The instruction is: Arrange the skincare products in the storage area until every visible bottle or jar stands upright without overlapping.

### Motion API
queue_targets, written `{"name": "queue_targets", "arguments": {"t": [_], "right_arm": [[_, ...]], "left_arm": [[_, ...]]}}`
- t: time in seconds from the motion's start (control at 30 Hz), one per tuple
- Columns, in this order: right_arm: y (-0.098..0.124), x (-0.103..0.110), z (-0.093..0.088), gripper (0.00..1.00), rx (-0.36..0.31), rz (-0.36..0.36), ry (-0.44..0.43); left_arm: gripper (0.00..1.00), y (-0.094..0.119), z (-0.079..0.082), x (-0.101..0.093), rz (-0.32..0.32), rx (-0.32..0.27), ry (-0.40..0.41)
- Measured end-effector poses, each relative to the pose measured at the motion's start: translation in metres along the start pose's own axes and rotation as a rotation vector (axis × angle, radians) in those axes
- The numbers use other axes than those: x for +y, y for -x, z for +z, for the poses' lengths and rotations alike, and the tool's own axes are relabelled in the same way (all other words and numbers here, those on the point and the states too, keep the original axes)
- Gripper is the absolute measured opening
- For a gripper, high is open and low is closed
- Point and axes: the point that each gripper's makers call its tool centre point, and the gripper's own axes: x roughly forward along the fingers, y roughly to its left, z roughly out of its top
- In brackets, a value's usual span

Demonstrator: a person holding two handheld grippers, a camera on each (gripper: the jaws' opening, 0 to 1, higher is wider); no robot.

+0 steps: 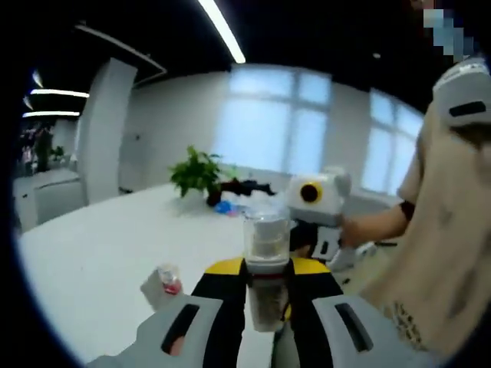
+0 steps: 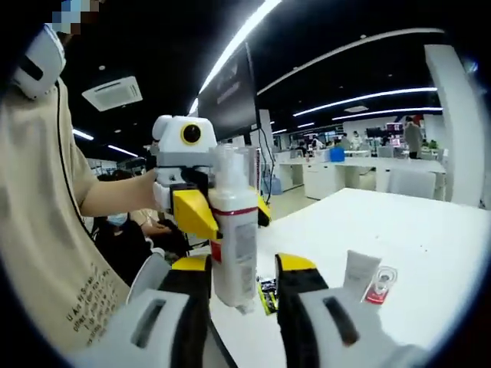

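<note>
Left gripper view: left gripper (image 1: 268, 303) raised above white table (image 1: 100, 253), jaws closed on clear bottle (image 1: 267, 264) held upright; small red-labelled jar (image 1: 169, 280) on table beyond; potted plant (image 1: 198, 172) farther back; right gripper (image 1: 318, 207) beyond the bottle.

Right gripper view: right gripper (image 2: 244, 295) clamped on the same bottle (image 2: 234, 238), left gripper (image 2: 192, 180) gripping it from behind; white tube (image 2: 359, 274) and jar (image 2: 381, 284) on table (image 2: 414, 230).

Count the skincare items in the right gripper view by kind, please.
White plastic bottle with clear cap: 1
White squeeze tube: 1
Small clear packet with red contents: 1
Small dark sachet: 1
Total: 4
</note>
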Motion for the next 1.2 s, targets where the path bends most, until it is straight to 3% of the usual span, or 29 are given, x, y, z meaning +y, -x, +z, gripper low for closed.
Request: {"name": "queue_targets", "arguments": {"t": [0.13,0.37,0.67,1.0,1.2], "right_arm": [[0.001,0.007,-0.001,0.23,-0.004,0.038,0.035],[0.002,-0.007,-0.020,0.22,0.003,-0.058,0.067],[-0.002,-0.032,-0.049,0.22,0.055,-0.138,0.077],[-0.013,-0.057,-0.102,0.22,0.158,-0.193,0.085],[-0.016,-0.069,-0.133,0.22,0.214,-0.214,0.075]], "left_arm": [[0.17,-0.007,-0.001,0.004,-0.022,0.006,-0.006],[0.17,-0.020,-0.016,0.009,-0.043,0.051,-0.032],[0.17,-0.039,-0.042,0.028,-0.011,0.087,-0.060],[0.18,-0.054,-0.089,0.058,0.016,0.155,-0.007],[0.18,-0.066,-0.120,0.070,0.036,0.229,0.001]]}}
